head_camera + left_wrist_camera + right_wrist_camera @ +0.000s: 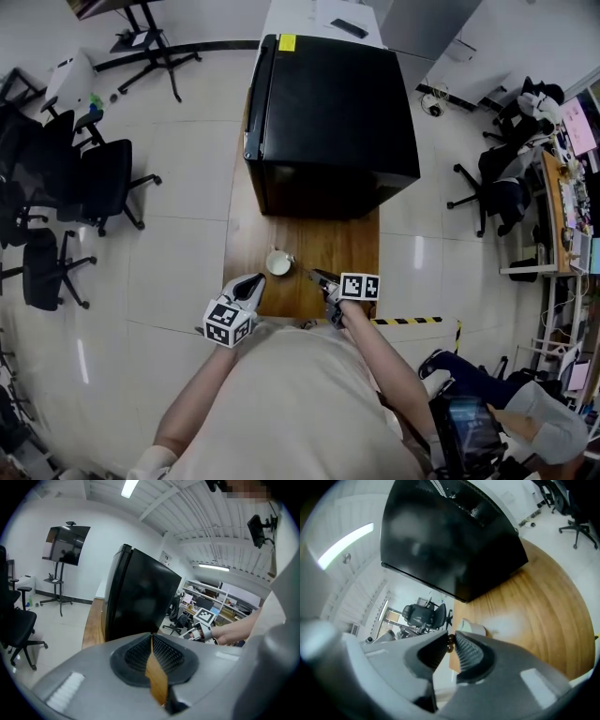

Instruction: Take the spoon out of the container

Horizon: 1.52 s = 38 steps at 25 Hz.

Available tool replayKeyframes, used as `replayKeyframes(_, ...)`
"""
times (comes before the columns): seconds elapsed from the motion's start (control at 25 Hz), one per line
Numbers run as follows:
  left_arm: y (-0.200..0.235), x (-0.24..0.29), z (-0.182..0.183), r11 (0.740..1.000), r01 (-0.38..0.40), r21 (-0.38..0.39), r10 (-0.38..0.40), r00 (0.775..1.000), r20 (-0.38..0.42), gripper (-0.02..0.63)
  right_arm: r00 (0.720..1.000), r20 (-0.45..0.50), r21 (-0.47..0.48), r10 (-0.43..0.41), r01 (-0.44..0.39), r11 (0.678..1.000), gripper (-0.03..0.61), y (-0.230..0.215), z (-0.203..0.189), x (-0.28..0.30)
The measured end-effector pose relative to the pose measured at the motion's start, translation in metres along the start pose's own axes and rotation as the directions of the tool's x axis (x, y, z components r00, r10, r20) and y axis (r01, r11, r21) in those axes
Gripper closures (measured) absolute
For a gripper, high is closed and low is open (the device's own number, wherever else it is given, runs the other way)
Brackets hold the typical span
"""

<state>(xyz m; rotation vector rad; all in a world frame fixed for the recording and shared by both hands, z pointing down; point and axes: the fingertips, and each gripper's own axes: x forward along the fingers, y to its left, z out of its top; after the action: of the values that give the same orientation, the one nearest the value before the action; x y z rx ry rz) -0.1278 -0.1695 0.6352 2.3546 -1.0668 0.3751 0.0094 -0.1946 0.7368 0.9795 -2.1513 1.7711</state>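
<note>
A small white container (278, 262) stands on the wooden table (342, 246), just in front of a big black cabinet. A thin spoon (307, 273) slants from the container's right side to my right gripper (324, 279). That gripper is shut on the handle's end. In the right gripper view the brown handle tip (450, 642) is pinched between the jaws of the right gripper (450, 644), with the container (471, 626) just beyond. I cannot tell whether the spoon's bowl is inside the container. My left gripper (255, 281) hovers left of the container, and in its own view the left gripper (152, 644) is shut on nothing.
The black cabinet (328, 112) fills the far half of the table. Black office chairs (103, 183) stand on the tiled floor at the left, and more chairs and desks (506, 178) at the right. Yellow-black tape (412, 321) marks the floor by the table's near right corner.
</note>
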Motion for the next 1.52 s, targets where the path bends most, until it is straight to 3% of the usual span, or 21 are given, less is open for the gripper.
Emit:
replayKeyframes(0.28,-0.016,0.012,-0.001,1.000,-0.007,0.010,0.007,1.000,-0.019,0.614,0.999,0.037,0.030,-0.022,0.021,0.999,0.532,-0.039,0.015,-0.019)
replayKeyframes(0.96,-0.013,-0.001,-0.008,0.992,-0.122,0.010,0.123,0.991,-0.056,0.614,0.987,0.047,0.020,-0.154,0.153,0.988,0.533,-0.139,0.014,0.021)
replayKeyframes(1.52,-0.009,-0.019,-0.020,0.982,-0.188,-0.021,0.186,0.979,-0.079,0.614,0.978,-0.095,0.029,-0.186,0.189,0.981,0.541,-0.163,-0.026,0.051)
